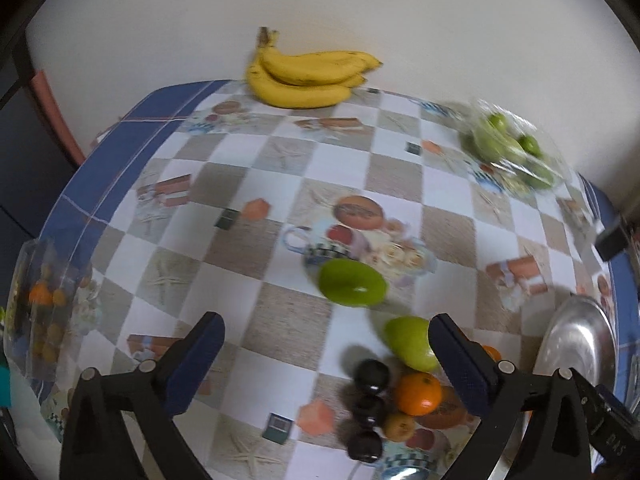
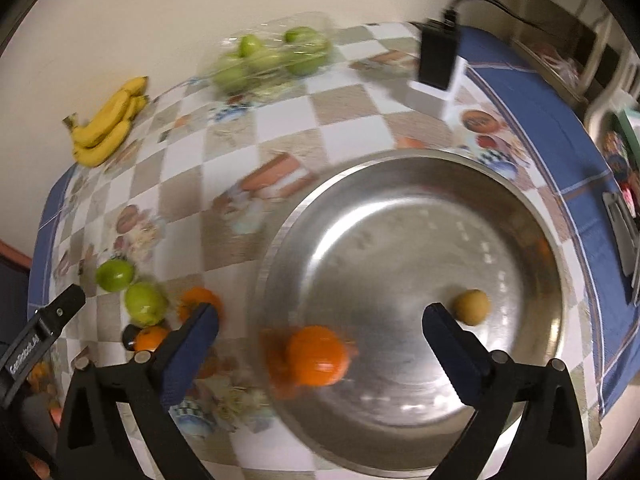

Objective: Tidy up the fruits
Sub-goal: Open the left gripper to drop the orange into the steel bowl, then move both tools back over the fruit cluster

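Right tongs (image 2: 320, 330) stand spread and empty over the near side of the steel tray (image 2: 532, 216), where an orange (image 2: 318, 356) and a small yellow-brown fruit (image 2: 471, 307) lie, apparently the collecting place. Left tongs (image 1: 326, 338), also spread and empty, hang above loose fruit on the surface (image 1: 248, 248): dark plums (image 1: 372, 376), a green apple (image 1: 410, 342). Farther off, bananas (image 1: 308, 76) and bagged green fruit (image 1: 508, 148) wait by the wall.

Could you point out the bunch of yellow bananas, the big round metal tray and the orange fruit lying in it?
Bunch of yellow bananas (image 1: 308, 78), left wrist view, middle banana.
Big round metal tray (image 2: 404, 248), right wrist view, bare floor.
Orange fruit (image 2: 318, 356), right wrist view, centre of peel.
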`<state>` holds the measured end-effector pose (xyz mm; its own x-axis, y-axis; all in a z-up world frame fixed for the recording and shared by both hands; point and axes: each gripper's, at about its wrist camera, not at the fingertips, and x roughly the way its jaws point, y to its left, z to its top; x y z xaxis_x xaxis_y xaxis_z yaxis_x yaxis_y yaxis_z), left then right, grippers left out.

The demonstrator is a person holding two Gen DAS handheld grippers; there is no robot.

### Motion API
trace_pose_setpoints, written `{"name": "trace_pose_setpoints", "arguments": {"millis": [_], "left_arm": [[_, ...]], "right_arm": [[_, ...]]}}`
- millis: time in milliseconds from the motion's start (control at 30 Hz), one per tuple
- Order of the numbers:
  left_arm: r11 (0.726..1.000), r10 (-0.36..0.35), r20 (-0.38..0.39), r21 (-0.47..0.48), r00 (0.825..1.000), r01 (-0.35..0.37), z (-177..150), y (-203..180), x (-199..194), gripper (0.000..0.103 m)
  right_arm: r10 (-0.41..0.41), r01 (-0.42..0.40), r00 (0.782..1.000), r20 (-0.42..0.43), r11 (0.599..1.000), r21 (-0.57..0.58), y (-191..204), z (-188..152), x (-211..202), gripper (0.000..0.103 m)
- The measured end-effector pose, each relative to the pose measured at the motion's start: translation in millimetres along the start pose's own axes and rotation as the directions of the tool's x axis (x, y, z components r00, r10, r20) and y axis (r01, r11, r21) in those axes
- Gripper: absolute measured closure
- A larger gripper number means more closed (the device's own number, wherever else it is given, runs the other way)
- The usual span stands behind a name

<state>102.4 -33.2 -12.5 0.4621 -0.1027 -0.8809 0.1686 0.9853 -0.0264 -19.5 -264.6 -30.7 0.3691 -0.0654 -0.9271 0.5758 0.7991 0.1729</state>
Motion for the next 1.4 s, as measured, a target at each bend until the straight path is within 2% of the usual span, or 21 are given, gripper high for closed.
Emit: {"name": "trace_pose_setpoints", "arguments": {"millis": [267, 500, 767, 1000, 1133, 1200, 1267, 1400], "left_arm": [[0.997, 0.013, 0.019, -0.079, 1.000, -0.011, 3.6, 38.8, -0.3, 0.000], [0.993, 0.002, 0.018, -0.120, 1.000, 0.000, 3.2, 58.5, 0.8, 0.000], [0.995, -0.058, -0.004, -0.082, 0.998, 0.057, 4.4, 46.9, 4.7, 0.000], [0.994, -0.097, -0.007, -0.059, 0.995, 0.096, 9.3, 32.7, 9.0, 0.000], [0.988, -0.140, -0.031, -0.073, 0.990, 0.137, 9.0, 27.7, 15.8, 0.001], [0.986, -0.151, -0.036, -0.071, 0.988, 0.148, 8.5, 23.7, 18.6, 0.002], [0.985, -0.166, -0.041, -0.065, 0.985, 0.163, 8.1, 18.8, 21.0, 0.005], [0.980, -0.196, -0.064, -0.049, 0.978, 0.193, 6.0, 6.6, 28.4, 0.009]], "right_arm": [[0.075, -0.074, 0.997, 0.010, 0.994, -0.086, 48.3, -4.8, 0.6, 0.001], [0.127, -0.129, 0.992, -0.025, 0.979, -0.157, 83.4, -12.5, 12.7, 0.001], [0.156, -0.159, 0.987, -0.030, 0.970, -0.184, 98.6, -12.9, 21.0, 0.001], [0.161, -0.155, 0.987, 0.013, 0.969, -0.191, 96.2, -6.2, 18.4, 0.002], [0.157, -0.152, 0.988, 0.011, 0.971, -0.183, 93.2, -2.2, 22.5, 0.023], [0.140, -0.138, 0.990, -0.001, 0.972, -0.190, 94.0, -1.6, 27.6, 0.027], [0.128, -0.128, 0.992, -0.012, 0.972, -0.197, 94.8, -2.1, 31.8, 0.037], [0.119, -0.125, 0.992, -0.045, 0.975, -0.185, 91.9, -2.4, 41.8, 0.042]]}}
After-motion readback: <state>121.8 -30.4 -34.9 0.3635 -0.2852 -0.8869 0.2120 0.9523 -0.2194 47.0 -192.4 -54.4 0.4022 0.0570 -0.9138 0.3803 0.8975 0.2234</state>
